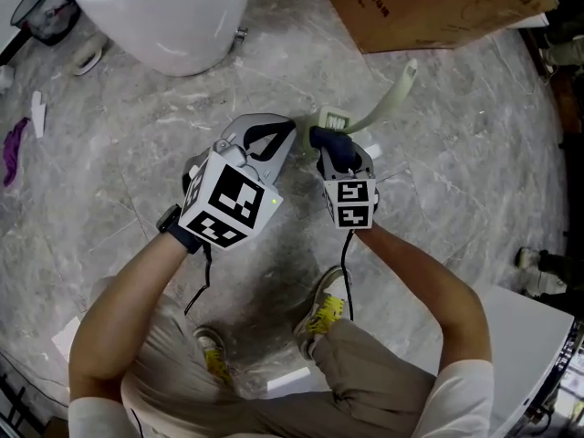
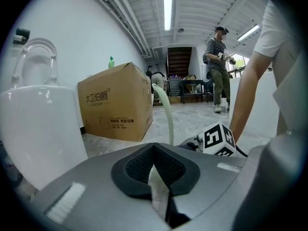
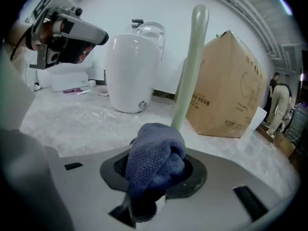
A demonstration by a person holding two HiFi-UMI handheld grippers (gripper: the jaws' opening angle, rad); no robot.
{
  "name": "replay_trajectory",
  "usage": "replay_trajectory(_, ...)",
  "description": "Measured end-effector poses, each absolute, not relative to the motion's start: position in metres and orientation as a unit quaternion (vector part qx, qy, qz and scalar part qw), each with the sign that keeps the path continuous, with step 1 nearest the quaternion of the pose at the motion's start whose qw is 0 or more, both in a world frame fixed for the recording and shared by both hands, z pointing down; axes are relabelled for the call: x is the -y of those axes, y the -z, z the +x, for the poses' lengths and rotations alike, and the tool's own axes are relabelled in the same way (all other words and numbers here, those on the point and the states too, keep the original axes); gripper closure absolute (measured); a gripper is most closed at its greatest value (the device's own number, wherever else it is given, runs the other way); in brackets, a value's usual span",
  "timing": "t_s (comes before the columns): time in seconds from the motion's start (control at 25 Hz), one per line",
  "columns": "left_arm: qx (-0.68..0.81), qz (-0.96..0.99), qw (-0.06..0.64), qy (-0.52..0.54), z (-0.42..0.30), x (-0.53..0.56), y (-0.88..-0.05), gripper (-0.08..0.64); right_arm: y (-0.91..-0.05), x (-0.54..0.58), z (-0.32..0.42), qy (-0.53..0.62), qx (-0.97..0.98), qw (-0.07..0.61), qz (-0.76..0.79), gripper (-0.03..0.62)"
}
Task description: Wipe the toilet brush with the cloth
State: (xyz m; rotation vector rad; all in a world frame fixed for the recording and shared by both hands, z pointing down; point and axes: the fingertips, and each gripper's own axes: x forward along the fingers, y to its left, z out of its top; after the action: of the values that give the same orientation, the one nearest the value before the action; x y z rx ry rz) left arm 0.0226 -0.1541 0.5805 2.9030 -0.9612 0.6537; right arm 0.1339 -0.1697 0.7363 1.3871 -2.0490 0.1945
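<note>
The pale green toilet brush (image 1: 388,99) lies slanted over the floor, its bristle head (image 1: 334,118) between the two grippers. My left gripper (image 1: 288,131) is shut on the brush's lower end, and a pale strip shows between its pads (image 2: 155,186). From there the handle (image 2: 166,114) curves upward. My right gripper (image 1: 330,146) is shut on a dark blue cloth (image 1: 334,150). The bunched cloth (image 3: 156,160) rests against the base of the handle (image 3: 191,66). The left gripper (image 3: 67,32) shows at the upper left of the right gripper view.
A white toilet (image 1: 173,16) stands at the upper left and a cardboard box (image 1: 429,3) at the upper right. A purple scrap (image 1: 14,146) lies at the left edge. The person's shoes (image 1: 324,313) are below the grippers. A person (image 2: 219,66) stands far back.
</note>
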Motion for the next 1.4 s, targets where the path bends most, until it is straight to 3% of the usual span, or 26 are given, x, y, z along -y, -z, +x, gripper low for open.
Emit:
replay_trajectory(0.32,0.317,0.924,0.009,-0.214,0.011,0.158,-0.582,0.558,-0.753,0.174,0.139,-0.085,0.755,0.333,0.559,0.456)
replay_trajectory(0.84,0.315,0.924,0.013,-0.217,0.009,0.160,-0.586,0.558,-0.776,0.177,0.151,-0.218,0.731,0.286,0.580,0.459)
replay_trajectory(1.4,0.303,0.926,0.019,-0.222,0.018,0.161,-0.593,0.558,-0.786,0.178,0.168,-0.227,0.716,0.311,0.582,0.460)
